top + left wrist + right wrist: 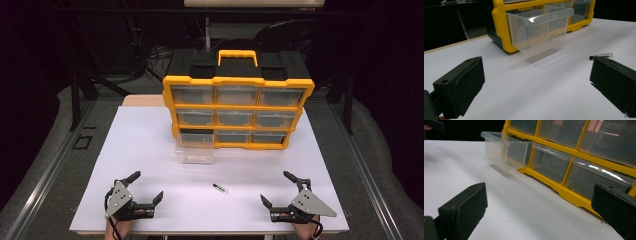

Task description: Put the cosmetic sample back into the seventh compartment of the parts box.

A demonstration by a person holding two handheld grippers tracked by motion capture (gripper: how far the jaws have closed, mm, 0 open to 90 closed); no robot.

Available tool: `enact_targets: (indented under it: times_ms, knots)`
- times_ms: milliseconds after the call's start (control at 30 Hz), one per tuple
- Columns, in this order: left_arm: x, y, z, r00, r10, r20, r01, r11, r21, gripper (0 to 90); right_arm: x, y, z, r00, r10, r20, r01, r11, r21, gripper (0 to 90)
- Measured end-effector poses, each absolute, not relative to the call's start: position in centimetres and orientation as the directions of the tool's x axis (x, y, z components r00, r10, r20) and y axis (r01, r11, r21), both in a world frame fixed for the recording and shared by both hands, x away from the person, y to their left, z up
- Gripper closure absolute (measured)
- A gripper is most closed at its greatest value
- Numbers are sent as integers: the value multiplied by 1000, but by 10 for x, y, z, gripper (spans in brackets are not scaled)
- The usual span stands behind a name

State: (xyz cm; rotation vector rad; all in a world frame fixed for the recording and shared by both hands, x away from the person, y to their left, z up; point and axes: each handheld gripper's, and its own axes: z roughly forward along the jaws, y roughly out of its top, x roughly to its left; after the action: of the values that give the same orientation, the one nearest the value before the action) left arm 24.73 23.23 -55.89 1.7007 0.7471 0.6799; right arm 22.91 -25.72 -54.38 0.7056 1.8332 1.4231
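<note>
A yellow and black organiser (238,105) with nine clear drawers stands upright at the back of the white table. Its bottom-left drawer (194,148) (540,30) (505,150) is pulled far out and looks empty. A small dark-capped vial (220,188) (602,55) lies flat on the table in front of it. My left gripper (147,186) (536,82) rests open near the front left edge, nothing between its jaws. My right gripper (278,188) (539,212) rests open near the front right edge, also empty, facing the organiser's lower drawers.
The white table top (150,150) sits on a grey mat. A wooden board edge (142,101) shows behind the table at the left. Dark cables and stands fill the background.
</note>
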Motion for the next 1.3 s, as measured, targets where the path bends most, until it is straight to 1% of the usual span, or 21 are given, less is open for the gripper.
enact_targets:
  times_ms: [367, 833, 1133, 1300]
  knots:
    - [248, 233, -559, 633, 772, 61, 145, -195, 970, 0, 231, -254, -545, -618, 761, -197, 16, 263, 965, 2]
    - [248, 232, -559, 634, 771, 62, 142, -195, 970, 0, 237, -244, -542, -640, 753, -154, 101, 281, 954, 0]
    - [248, 232, -558, 636, 769, 67, 140, -201, 970, 0, 242, -235, -540, -649, 745, -151, 131, 305, 943, 0]
    - [248, 234, -558, 633, 772, 64, 140, -195, 971, 0, 247, -224, -539, -663, 731, -160, 153, 341, 927, 0]
